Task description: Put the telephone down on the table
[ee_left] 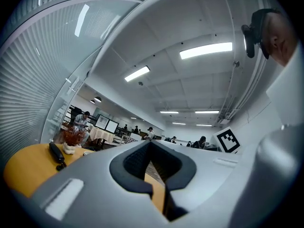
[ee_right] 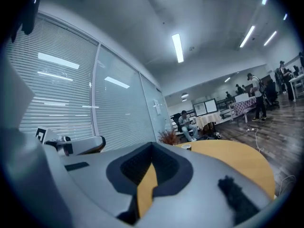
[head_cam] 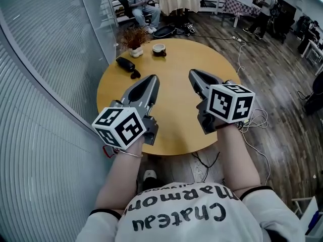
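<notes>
**Telephone flat on desk; both hand-held grippers closed and empty**

The telephone (head_cam: 127, 66), a black handset, lies flat on the round yellow desk (head_cam: 176, 130), close to its far left edge. Nothing touches it. A small potted plant (head_cam: 135, 42) stands just beyond it at the desk's far rim, and a cup (head_cam: 159, 49) sits to the right of the plant, apart from the handset.

The left hand-held gripper (head_cam: 151, 79) hangs over the near half of the desk, pointing towards the far side. In the left gripper view its jaws stand together at the tips with nothing between them; only the desk surface shows through the recess behind the pads. The telephone (ee_left: 55, 155) appears well off to the left of these jaws.

The right hand-held gripper (head_cam: 194, 74) is held level with the left one, near it but not touching. Its jaws are likewise fully closed, and it holds nothing.

Both grippers are well apart from the telephone.
</notes>
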Tool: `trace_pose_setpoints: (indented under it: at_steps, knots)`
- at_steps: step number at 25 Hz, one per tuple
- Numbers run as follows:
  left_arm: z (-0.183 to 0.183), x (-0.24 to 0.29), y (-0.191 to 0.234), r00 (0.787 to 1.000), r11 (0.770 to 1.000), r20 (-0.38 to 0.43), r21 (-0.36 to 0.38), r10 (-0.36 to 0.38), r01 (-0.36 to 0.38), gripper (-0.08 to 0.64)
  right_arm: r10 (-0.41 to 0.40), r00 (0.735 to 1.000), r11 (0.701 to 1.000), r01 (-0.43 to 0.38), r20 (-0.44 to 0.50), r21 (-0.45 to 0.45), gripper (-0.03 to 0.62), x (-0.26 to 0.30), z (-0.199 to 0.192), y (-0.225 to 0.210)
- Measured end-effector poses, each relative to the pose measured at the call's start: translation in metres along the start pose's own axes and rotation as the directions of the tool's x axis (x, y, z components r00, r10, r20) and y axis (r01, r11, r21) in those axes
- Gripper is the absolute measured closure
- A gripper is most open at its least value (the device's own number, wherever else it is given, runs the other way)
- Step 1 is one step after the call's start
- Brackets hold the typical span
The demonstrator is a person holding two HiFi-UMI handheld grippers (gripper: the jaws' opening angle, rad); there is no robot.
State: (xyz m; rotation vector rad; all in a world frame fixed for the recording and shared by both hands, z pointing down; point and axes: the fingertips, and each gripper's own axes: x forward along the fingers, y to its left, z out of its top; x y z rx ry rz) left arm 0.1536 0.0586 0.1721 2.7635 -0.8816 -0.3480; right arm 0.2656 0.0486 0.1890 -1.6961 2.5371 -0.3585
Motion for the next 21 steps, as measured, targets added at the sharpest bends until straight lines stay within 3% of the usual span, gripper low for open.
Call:
trace_pose_setpoints:
  at_steps: [6, 12, 15, 21]
  knots:
    - [-0.003, 0.004, 0.000, 1.000, 1.000, -0.009, -0.010, 0.014, -0.014, 0.554, -0.017, 0.999, 0.999, 0.015, -0.042, -0.043, 0.577, 0.002, -0.009, -0.005]
    - [-0.006, 0.006, 0.004, 1.000, 1.000, -0.009, -0.021, 0.015, -0.016, 0.554, -0.007, 0.999, 1.000, 0.005, -0.043, -0.030, 0.577, 0.009, -0.012, -0.010]
    - [-0.007, 0.007, 0.004, 1.000, 1.000, -0.015, 0.009, 0.026, -0.026, 0.554, -0.005, 0.999, 0.999, 0.004, -0.043, -0.032, 0.578, 0.010, -0.012, -0.012]
    - [-0.009, 0.011, -0.015, 1.000, 1.000, -0.005, -0.001, 0.014, -0.014, 0.554, -0.002, 0.998, 0.999, 0.000, -0.055, -0.035, 0.578, -0.003, -0.014, -0.020]
